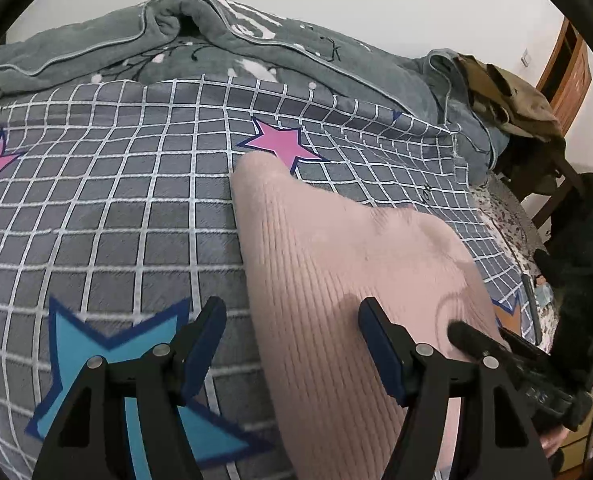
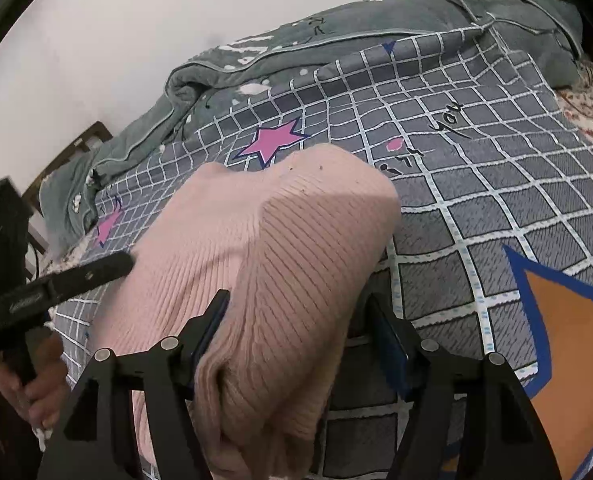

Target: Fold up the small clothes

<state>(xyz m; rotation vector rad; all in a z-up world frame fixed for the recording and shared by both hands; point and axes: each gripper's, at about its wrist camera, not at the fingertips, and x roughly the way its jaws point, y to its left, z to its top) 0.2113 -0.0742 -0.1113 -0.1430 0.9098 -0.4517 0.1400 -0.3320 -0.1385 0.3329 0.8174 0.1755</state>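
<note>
Pink ribbed knit garment is seen draped over the bed, a thick bunched fold of it lying between the jaws of the right gripper, which are spread around it rather than visibly pressed shut, presumably so the fold can be gathered. The left gripper is held just above the garment's left edge with jaws spread and nothing pinched. Beneath lies a grey grid-patterned bedsheet with stars; farther back a grey-green quilt is heaped. No containers are seen.
</note>
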